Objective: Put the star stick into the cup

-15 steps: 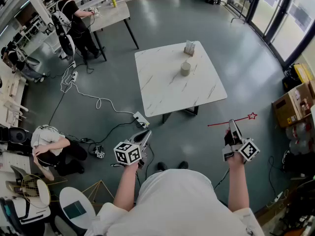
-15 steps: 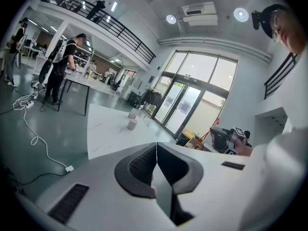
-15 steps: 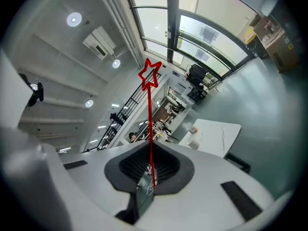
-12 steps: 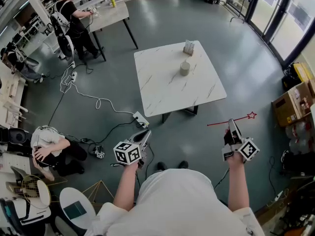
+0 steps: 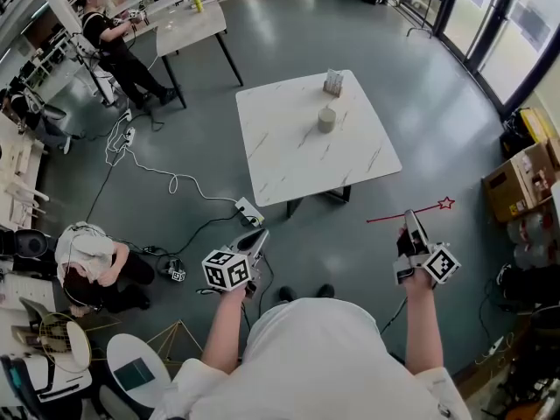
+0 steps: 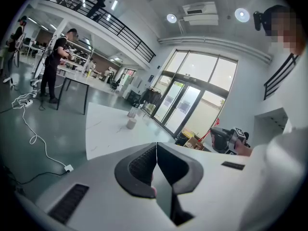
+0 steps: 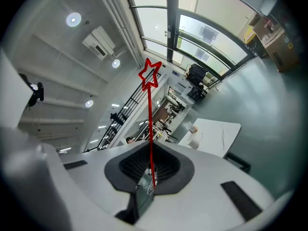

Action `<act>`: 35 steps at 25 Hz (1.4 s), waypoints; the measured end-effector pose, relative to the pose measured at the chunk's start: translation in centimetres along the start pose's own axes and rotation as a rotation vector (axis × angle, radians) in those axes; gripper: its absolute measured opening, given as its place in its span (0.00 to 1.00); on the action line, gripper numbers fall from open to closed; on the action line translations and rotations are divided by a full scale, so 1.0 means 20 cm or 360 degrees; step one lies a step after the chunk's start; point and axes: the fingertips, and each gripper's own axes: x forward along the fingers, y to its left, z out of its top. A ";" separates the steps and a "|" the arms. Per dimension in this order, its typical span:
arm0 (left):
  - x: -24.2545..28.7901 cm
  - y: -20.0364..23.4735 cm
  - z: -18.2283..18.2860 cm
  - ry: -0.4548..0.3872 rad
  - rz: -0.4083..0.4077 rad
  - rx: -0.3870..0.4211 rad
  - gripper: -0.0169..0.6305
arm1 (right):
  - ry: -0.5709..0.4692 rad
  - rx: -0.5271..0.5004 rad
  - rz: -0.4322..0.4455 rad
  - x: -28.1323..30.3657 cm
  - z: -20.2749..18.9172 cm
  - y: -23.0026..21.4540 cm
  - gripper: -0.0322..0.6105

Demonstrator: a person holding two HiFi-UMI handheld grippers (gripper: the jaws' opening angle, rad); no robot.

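The left claw (image 5: 258, 240) is pressed together on nothing and hangs idle at 11 o'clock, probably spare for now. At 12 o'clock the cup (image 5: 326, 119) stands on the far half of the white marbled table (image 5: 289, 169), well apart from both claws. The right claw (image 5: 410, 223) pinches the star stick (image 5: 424, 208) along its shaft, with the star toward 3 o'clock, which I judge a carrying hold. Around the table are a grey floor (image 5: 420, 103), cables (image 5: 166, 178) and glass doors (image 5: 503, 42).
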 end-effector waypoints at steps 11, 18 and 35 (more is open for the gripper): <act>0.00 -0.03 -0.04 -0.0001 0.0035 -0.0016 0.05 | 0.0001 0.0046 0.0015 -0.04 0.03 -0.04 0.10; 0.04 -0.10 -0.10 -0.0006 0.0061 -0.0037 0.05 | 0.0050 0.0020 0.0022 -0.07 0.06 -0.10 0.10; 0.18 -0.26 -0.17 0.0000 0.0137 -0.0027 0.05 | 0.0157 0.0047 0.0084 -0.10 0.13 -0.26 0.10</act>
